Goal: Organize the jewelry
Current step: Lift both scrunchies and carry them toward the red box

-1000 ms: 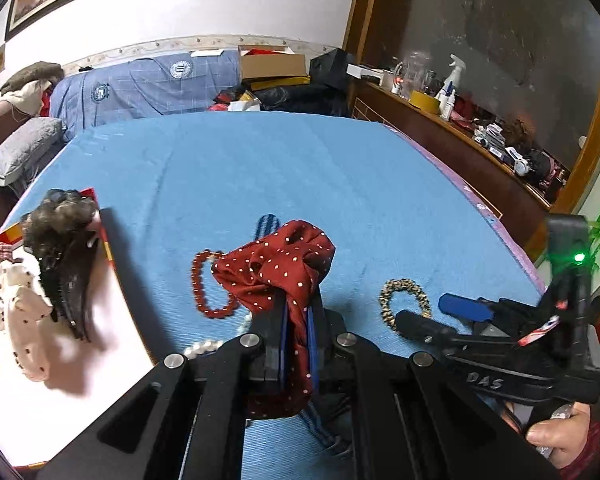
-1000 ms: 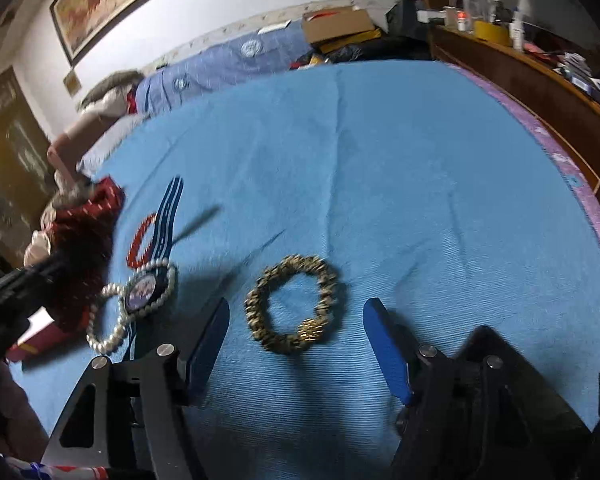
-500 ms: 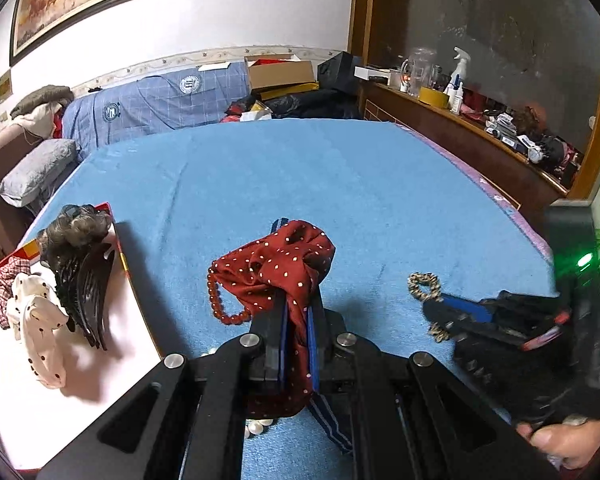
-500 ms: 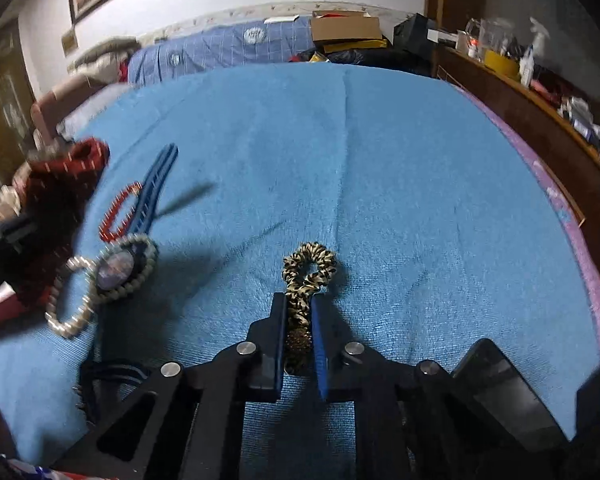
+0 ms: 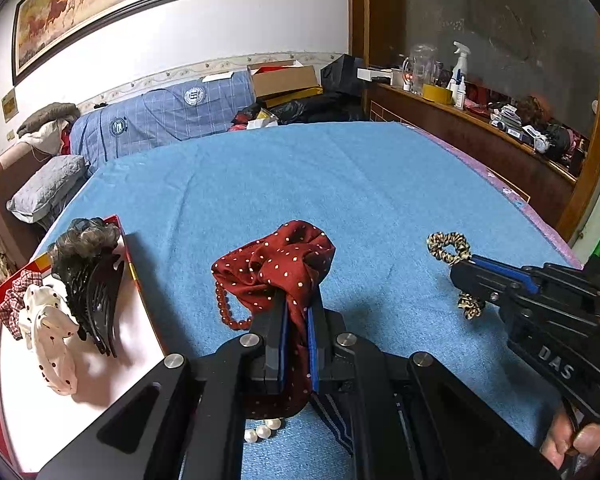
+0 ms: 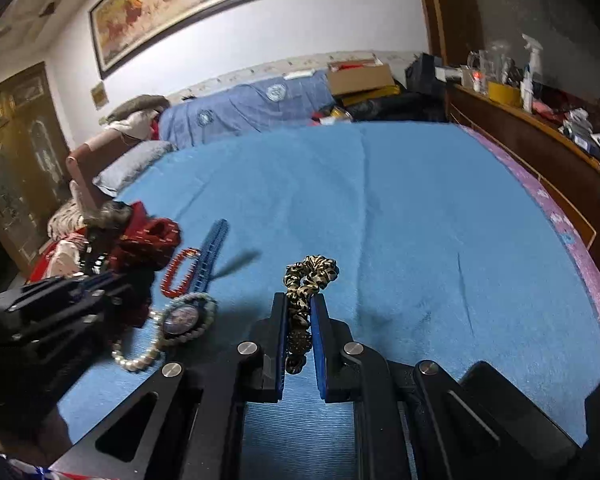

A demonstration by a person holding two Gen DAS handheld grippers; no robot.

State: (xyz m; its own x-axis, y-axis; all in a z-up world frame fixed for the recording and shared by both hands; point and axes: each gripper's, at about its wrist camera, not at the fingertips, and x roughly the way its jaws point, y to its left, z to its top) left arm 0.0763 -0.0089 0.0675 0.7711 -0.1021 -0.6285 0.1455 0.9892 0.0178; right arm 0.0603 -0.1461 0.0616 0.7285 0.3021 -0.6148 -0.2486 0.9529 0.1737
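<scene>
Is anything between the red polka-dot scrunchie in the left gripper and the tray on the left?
Nothing visible blocks it. The left gripper holds the red polka-dot scrunchie above the blue bedspread; the tray lies just to its left, its near part bare, with a black hair claw and scrunchies farther back.

left wrist — low, forward | right wrist — same | shared: blue blanket [image 5: 340, 184]

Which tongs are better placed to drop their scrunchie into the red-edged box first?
Left. The left tongs grip the red dotted scrunchie right beside the box; the right tongs, holding the leopard scrunchie, sit farther away.
</scene>
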